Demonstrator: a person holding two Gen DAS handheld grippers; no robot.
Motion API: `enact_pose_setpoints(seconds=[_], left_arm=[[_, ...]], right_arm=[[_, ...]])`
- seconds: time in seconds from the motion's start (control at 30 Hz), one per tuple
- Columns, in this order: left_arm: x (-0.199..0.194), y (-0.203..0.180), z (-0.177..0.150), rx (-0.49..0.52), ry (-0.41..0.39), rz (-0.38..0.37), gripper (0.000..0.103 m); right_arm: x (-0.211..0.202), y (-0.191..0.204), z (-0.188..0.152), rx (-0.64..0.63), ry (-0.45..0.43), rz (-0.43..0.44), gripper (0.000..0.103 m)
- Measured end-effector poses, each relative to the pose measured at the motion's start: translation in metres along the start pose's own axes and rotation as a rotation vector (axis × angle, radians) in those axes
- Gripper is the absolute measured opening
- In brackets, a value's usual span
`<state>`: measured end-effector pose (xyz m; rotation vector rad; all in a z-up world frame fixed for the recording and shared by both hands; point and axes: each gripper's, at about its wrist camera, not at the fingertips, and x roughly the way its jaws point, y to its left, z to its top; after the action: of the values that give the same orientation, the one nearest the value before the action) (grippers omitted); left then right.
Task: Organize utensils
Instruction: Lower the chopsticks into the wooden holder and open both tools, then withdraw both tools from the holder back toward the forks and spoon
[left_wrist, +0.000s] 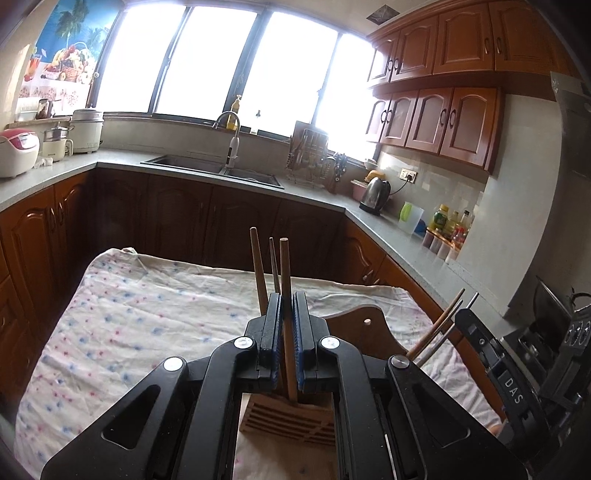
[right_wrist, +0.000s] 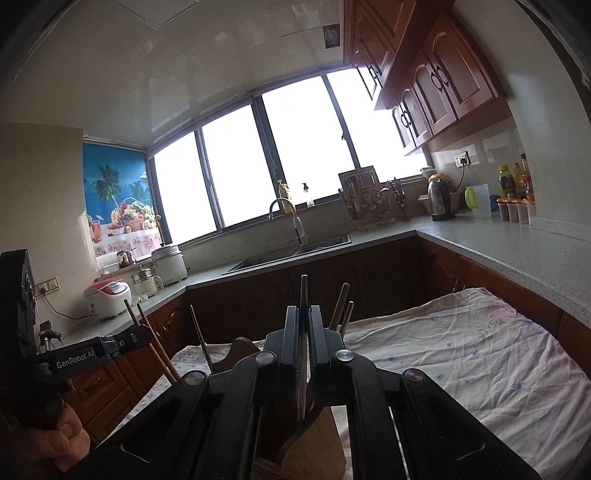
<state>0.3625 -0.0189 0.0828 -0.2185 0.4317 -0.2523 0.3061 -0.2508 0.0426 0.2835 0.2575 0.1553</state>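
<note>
1. Wooden chopstick (left_wrist: 288, 314) is standing upright between the blue pads of the left gripper (left_wrist: 287, 325), whose jaws are pinching it tight; its lower end is reaching into the slotted wooden holder (left_wrist: 291, 417) sitting on the floral cloth (left_wrist: 129, 314). Two more chopsticks (left_wrist: 258, 269) are rising just behind the fingers. At the right edge, the right gripper (left_wrist: 476, 332) is showing beside a few more sticks (left_wrist: 436, 332).
2. Through the right wrist camera, the right gripper (right_wrist: 303, 332) is clamping narrowly on a thin dark utensil (right_wrist: 303, 295), upright above the bamboo holder (right_wrist: 317, 443). The left gripper (right_wrist: 122, 343) is appearing at left, in a person's hand (right_wrist: 62, 435).
</note>
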Motion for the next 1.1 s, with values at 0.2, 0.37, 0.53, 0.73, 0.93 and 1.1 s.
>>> enact_pose_setpoints(seconds=[0.2, 0.37, 0.53, 0.73, 0.93, 1.1], left_arm=[[-0.001, -0.003, 0.004, 0.005, 0.019, -0.004, 0.005], [0.000, -0.002, 0.006, 0.006, 0.032, -0.001, 0.005], [0.002, -0.001, 0.005, -0.007, 0.061, -0.020, 0.006], [-0.012, -0.001, 0.004, -0.019, 0.048, -0.006, 0.040], [-0.038, 0.000, 0.003, -0.039, 0.008, -0.002, 0.067], [-0.058, 0.009, -0.009, -0.064, 0.011, 0.048, 0.079]], right_arm=[[-0.002, -0.001, -0.001, -0.003, 0.036, 0.006, 0.005], [0.001, -0.003, 0.002, 0.009, 0.058, 0.012, 0.005], [0.003, -0.007, 0.003, 0.030, 0.084, 0.012, 0.011], [-0.011, -0.012, 0.010, 0.062, 0.066, 0.034, 0.052], [-0.031, -0.015, 0.016, 0.072, 0.044, 0.035, 0.084], [-0.049, -0.020, 0.014, 0.080, 0.064, 0.029, 0.095]])
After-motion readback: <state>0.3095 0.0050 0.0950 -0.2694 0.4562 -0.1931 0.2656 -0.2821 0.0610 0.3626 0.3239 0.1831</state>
